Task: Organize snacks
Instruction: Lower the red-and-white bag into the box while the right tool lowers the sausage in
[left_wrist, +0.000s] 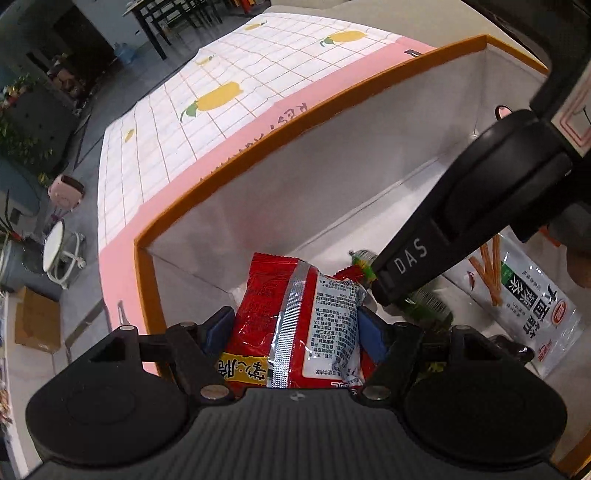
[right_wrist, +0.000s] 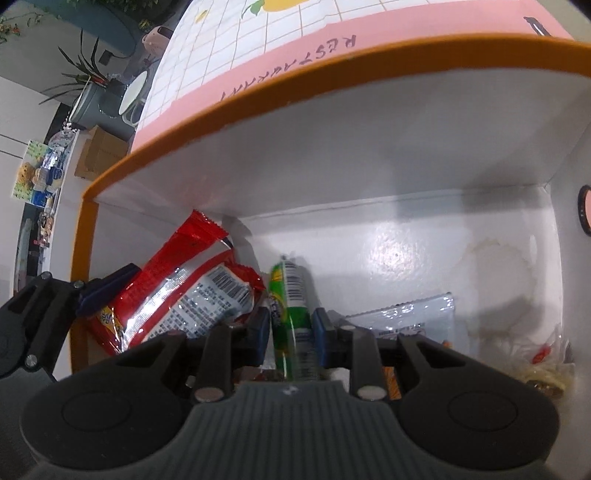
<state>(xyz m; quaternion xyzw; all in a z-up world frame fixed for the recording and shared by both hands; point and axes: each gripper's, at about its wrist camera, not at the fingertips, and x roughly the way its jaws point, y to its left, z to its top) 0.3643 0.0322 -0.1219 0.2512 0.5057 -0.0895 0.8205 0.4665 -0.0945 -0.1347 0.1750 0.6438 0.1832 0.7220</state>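
My left gripper (left_wrist: 295, 325) clamps the red snack packet (left_wrist: 295, 325) at twelve o'clock, inside the orange-rimmed box (left_wrist: 295, 122). My right gripper (right_wrist: 291, 328) pinches the green tube snack (right_wrist: 290, 306), packet at ten o'clock.

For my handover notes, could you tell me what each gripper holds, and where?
Left gripper clamps the red snack packet across its lower body; right gripper clamps the green tube mid-length.

Perhaps a café; dining tables (left_wrist: 177, 14)
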